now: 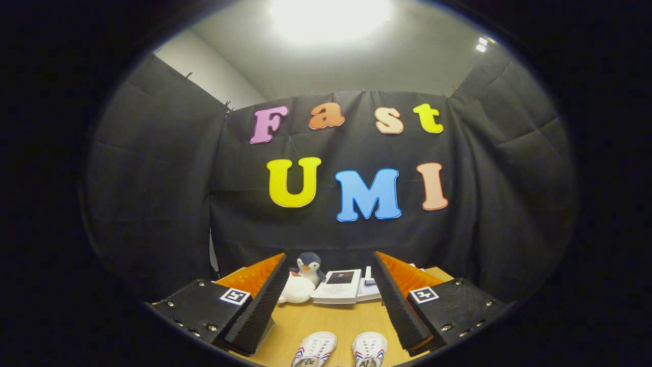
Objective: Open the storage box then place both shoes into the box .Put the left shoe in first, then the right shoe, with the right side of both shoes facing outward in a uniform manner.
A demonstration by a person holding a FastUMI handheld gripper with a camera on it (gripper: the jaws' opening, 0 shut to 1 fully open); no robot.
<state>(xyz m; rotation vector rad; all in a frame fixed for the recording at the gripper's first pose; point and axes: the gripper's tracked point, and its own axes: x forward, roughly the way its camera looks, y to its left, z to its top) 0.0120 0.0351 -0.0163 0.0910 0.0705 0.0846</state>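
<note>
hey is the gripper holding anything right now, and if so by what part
Nothing is held. The gripper is open, its fingers wide apart over the table, with two white shoes lying untouched on the wood between them.

No legible text on any object. Square black-and-white fiducial markers (pixel 235 296) on both finger mounts of gripper (pixel 331 295); fingers spread wide. Booklet (pixel 338 286) cover print too small to read. Shoes (pixel 314 349) show red-blue stripes, no readable brand.
</note>
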